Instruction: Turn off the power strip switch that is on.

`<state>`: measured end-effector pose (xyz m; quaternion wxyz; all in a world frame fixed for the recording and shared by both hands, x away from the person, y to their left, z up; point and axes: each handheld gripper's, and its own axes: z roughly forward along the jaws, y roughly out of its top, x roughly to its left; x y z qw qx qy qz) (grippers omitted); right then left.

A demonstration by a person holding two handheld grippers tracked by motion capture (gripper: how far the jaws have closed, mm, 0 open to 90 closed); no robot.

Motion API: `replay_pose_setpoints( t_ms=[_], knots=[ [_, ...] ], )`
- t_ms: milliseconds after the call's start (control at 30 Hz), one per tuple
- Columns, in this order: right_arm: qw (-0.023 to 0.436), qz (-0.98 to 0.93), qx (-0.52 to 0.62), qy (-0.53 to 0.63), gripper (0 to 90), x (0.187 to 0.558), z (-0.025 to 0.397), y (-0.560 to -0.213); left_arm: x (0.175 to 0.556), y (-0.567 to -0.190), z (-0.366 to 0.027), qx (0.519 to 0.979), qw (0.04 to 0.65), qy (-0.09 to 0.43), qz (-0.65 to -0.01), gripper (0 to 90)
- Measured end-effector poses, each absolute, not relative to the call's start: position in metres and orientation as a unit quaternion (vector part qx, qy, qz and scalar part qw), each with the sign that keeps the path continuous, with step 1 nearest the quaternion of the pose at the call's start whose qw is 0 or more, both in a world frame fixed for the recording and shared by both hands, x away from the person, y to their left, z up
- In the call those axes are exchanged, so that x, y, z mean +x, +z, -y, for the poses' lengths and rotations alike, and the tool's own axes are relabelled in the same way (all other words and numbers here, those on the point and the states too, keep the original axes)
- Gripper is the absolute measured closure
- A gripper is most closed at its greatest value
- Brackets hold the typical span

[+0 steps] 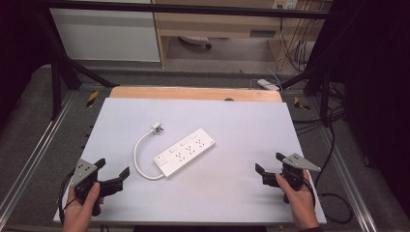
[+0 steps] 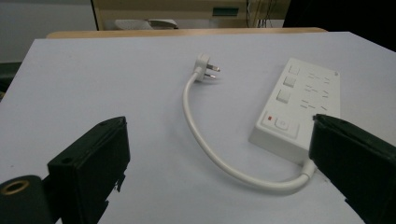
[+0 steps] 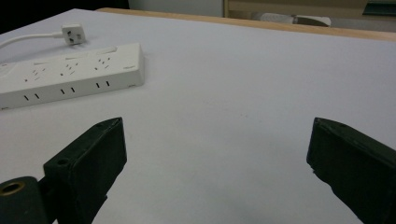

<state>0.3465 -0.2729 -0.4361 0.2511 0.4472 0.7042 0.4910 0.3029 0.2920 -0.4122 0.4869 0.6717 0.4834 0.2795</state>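
A white power strip (image 1: 185, 152) lies at a slant in the middle of the white table top (image 1: 232, 121). Its white cord (image 1: 139, 159) curves from the near end round to a white plug (image 1: 157, 128) lying beyond it. The strip (image 2: 299, 105), cord (image 2: 201, 135) and plug (image 2: 204, 71) lie ahead in the left gripper view. My left gripper (image 1: 114, 167) is held open near the front left corner, jaws wide, nothing between them. At the front right my right gripper (image 1: 270, 161) is open too, empty, with the strip (image 3: 70, 77) off to its left.
A wooden table edge (image 1: 193, 93) runs along the back of the white top. Black frame bars (image 1: 58, 72) and cables (image 1: 333, 125) stand around the table's sides. A cabinet and shelving (image 1: 212, 24) stand beyond.
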Motion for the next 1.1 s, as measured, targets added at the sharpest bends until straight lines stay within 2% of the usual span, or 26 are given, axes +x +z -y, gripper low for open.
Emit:
replay_pose_setpoints(
  t_ms=[467,633,1100],
  knots=[
    [0.236,-0.687,0.443,0.525,5.3,0.345,0.273,-0.429,0.304,-0.414,-0.291,0.676,0.484,0.271,-0.485,5.0],
    [0.241,-0.684,0.436,0.532,2.8,0.346,0.272,-0.423,0.305,-0.416,-0.291,0.679,0.480,0.266,-0.487,5.1],
    [0.242,-0.688,0.436,0.527,3.1,0.349,0.258,-0.405,0.306,-0.417,-0.291,0.684,0.480,0.256,-0.486,5.2]
  ],
)
